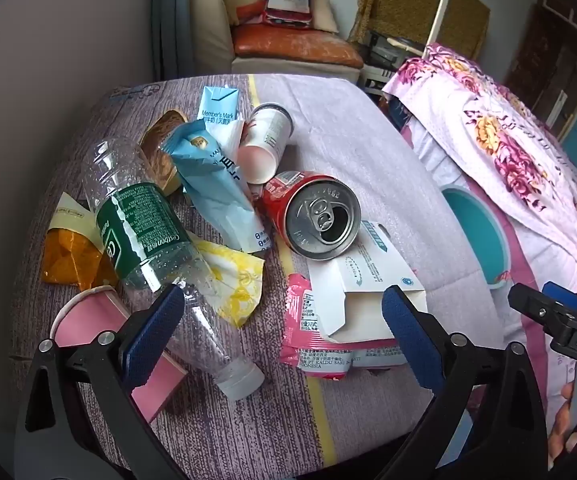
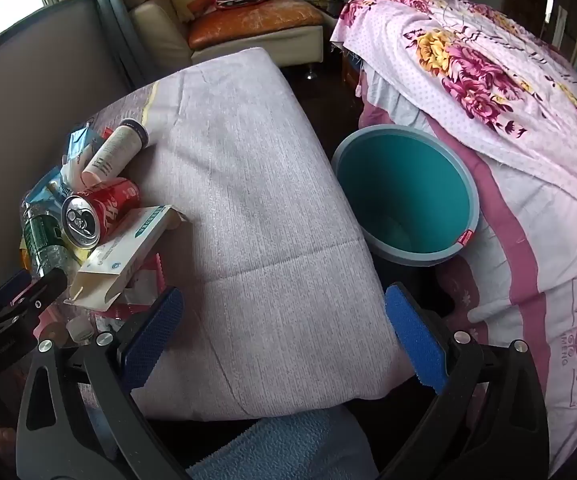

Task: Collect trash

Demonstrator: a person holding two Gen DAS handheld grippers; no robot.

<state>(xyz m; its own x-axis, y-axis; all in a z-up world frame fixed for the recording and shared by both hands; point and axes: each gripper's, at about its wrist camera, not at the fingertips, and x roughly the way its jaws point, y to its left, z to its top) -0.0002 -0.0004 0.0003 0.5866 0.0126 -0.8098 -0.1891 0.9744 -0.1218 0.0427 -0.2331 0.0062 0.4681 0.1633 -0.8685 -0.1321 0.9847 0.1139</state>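
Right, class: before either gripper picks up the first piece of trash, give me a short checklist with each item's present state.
1. Left gripper open, nothing between its pads: ok.
2. Right gripper open, nothing held: ok.
3. Round teal plastic bin upright, mouth unobstructed: ok.
4. Red aluminium drink can lying on its side, reachable: ok.
5. Can's contents drained: cannot tell.
6. Clear plastic bottle with green label capped: ok.

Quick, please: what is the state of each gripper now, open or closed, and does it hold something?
Left gripper: open, holding nothing, above the trash.
Right gripper: open, holding nothing.
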